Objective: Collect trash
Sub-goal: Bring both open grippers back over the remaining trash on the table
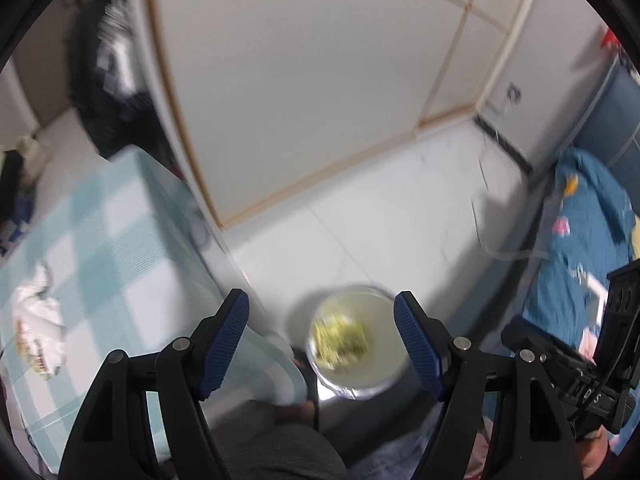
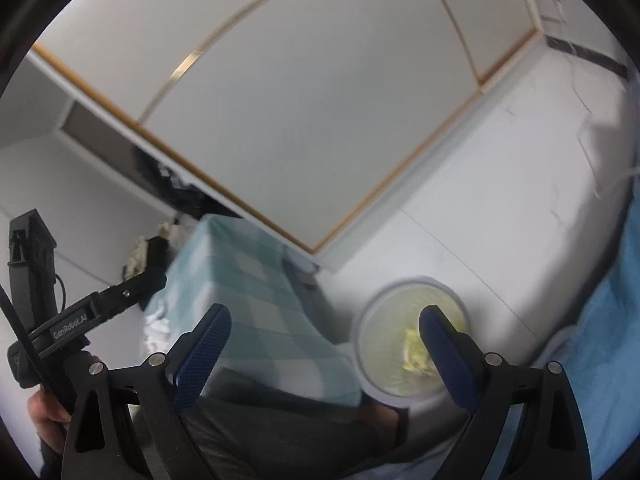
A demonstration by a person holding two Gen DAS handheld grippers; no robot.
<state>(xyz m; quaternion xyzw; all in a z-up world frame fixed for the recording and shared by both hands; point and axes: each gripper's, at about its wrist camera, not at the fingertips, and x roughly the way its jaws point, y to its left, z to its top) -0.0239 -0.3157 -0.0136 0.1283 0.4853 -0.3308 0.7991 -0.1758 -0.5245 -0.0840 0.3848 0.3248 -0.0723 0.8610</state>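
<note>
Both grippers released, nothing btwn pads: left gripper (image 1: 322,344) and right gripper (image 2: 322,350) hang over the bin (image 1: 352,344), yellow scrap inside. Crumpled wrapper (image 1: 38,320) sits on desk (image 1: 112,240), left of the left gripper. Risk: frames blurred, so a fast reach may miss the wrapper or knock it off the desk edge.

Two tongs are showing, a left (image 1: 322,334) and a right (image 2: 324,346). One bin (image 1: 352,384) is standing on the floor with one yellow wrapper (image 1: 340,340) lying inside. One crumpled paper (image 1: 38,320) is lying on the one bench (image 1: 120,240).
</note>
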